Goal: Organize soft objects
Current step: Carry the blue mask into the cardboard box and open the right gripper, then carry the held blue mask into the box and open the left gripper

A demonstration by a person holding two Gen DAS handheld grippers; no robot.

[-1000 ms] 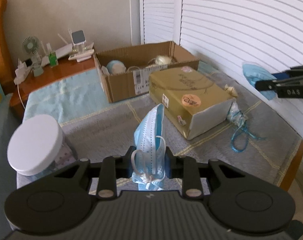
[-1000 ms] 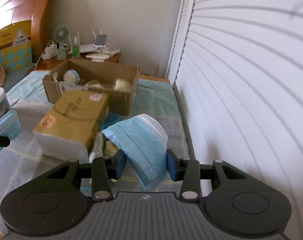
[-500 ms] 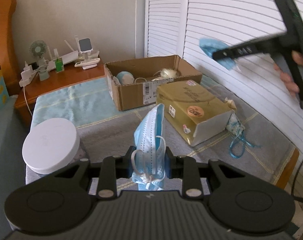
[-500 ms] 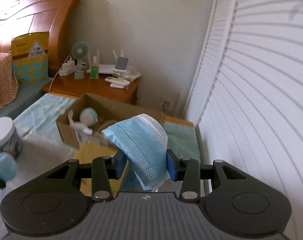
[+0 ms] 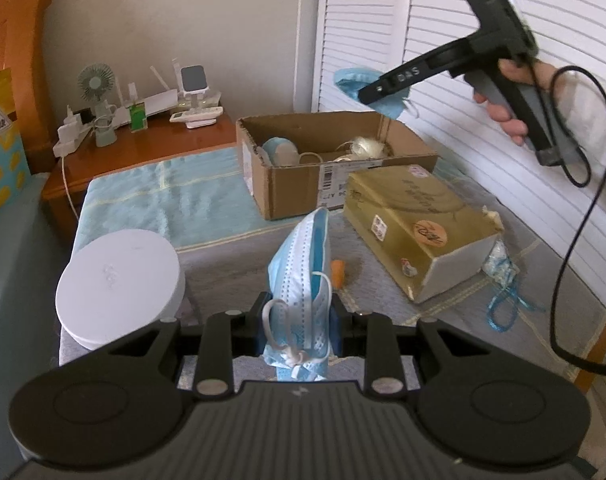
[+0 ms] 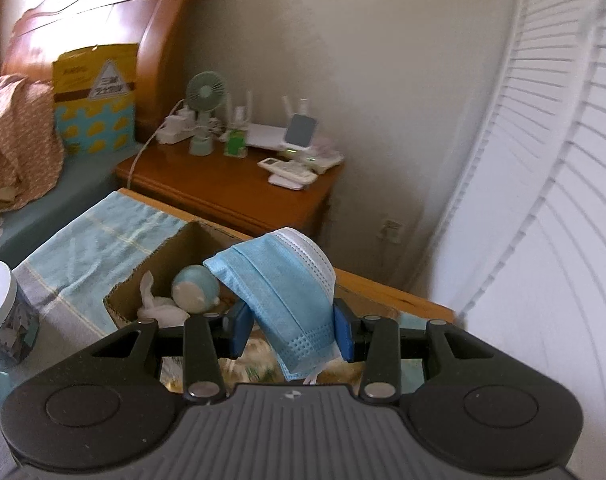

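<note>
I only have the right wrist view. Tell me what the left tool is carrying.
Observer: The left tool is shut on a folded blue mask, which stands upright between its pads.
Operator: Report what my own mask hides inside the cardboard box.
Observer: A pale fluffy bundle lies at the right end of the cardboard box.
Operator: Name any soft thing lying loose on the bed.
Observer: A blue ribbon tangle lies on the blanket, beside the end of a gold box.
</note>
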